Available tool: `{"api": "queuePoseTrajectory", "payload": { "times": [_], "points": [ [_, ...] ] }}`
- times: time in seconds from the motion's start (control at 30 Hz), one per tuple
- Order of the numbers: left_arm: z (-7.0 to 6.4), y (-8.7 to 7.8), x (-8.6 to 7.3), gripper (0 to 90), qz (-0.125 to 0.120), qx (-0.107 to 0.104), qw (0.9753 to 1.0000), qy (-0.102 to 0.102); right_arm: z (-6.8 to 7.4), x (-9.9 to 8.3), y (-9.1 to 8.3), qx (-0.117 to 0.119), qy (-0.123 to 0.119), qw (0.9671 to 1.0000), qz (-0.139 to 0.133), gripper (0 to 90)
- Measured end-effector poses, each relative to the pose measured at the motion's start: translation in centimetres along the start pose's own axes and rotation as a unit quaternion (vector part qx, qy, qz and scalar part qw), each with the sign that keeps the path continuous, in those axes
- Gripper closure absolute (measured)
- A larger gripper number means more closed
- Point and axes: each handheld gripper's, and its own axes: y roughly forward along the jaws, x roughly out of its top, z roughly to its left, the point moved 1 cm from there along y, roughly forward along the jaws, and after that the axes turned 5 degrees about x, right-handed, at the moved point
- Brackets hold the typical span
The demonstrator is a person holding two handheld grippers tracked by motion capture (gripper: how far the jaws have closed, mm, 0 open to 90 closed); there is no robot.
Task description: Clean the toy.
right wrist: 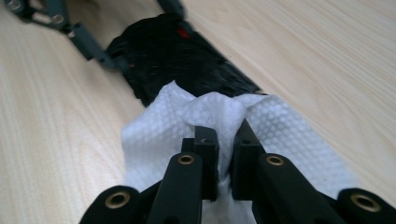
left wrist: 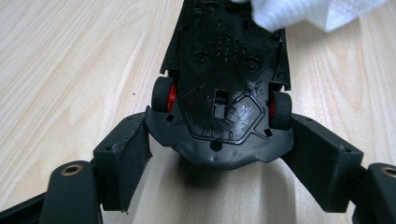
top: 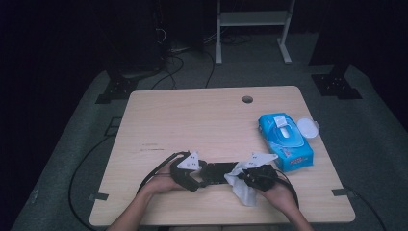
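One black toy car [left wrist: 224, 88] lies upside down on the wooden table [top: 192, 115], near the edge closest to the person, its underside turned up. Two of its wheels show in the left gripper view, black tyres on red hubs, one on each side of the chassis. Its long axis runs across the table from the person's left to right, between the two grippers.

The left gripper [left wrist: 219, 149] has its jaws spread wide and pressed against both sides of one end of the car, clamping it there. The right gripper [right wrist: 225, 140] has its jaws drawn nearly together, pinching a fold of one white wet wipe [right wrist: 219, 116]. The wipe lies against the other end of the car and drapes onto the table.

One blue pack of wipes [top: 285, 141] lies flat farther right on the table, well apart from the car. Its round white lid [top: 308, 128] is flipped open to the side, and the white opening on top is uncovered. One round hole [top: 247, 99] sits in the table near its far edge.
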Motion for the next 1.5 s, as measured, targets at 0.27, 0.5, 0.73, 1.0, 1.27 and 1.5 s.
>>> {"api": "queuePoseTrajectory", "payload": {
  "times": [0.27,0.5,0.73,1.0,1.27,1.5],
  "points": [
    [0.1,0.0,0.0,24.2,-0.001,-0.001,1.0000,-0.003,-1.4,-0.8,-1.0,-0.019,0.023,0.9995,0.009,83.4],
    [0.1,0.0,0.0,24.2,0.001,-0.002,1.0000,-0.003,-2.4,1.4,0.9,-0.030,0.020,0.9993,0.003,83.3],
    [0.1,-0.1,-0.1,24.2,-0.002,-0.003,1.0000,-0.002,-2.3,-0.3,-0.6,-0.030,0.030,0.9991,0.006,83.2],
    [0.0,0.0,0.0,24.3,0.000,-0.002,1.0000,0.000,-0.9,-1.2,-1.5,0.004,0.022,0.9997,0.004,83.1],
    [0.0,0.2,0.1,24.2,-0.003,-0.004,1.0000,0.003,-0.4,0.0,-0.4,0.019,0.015,0.9997,0.001,83.2],
    [0.2,-0.1,-0.2,24.2,-0.003,-0.004,1.0000,-0.003,-1.0,0.2,-0.2,-0.003,0.011,0.9998,0.013,83.0]
  ]
}}
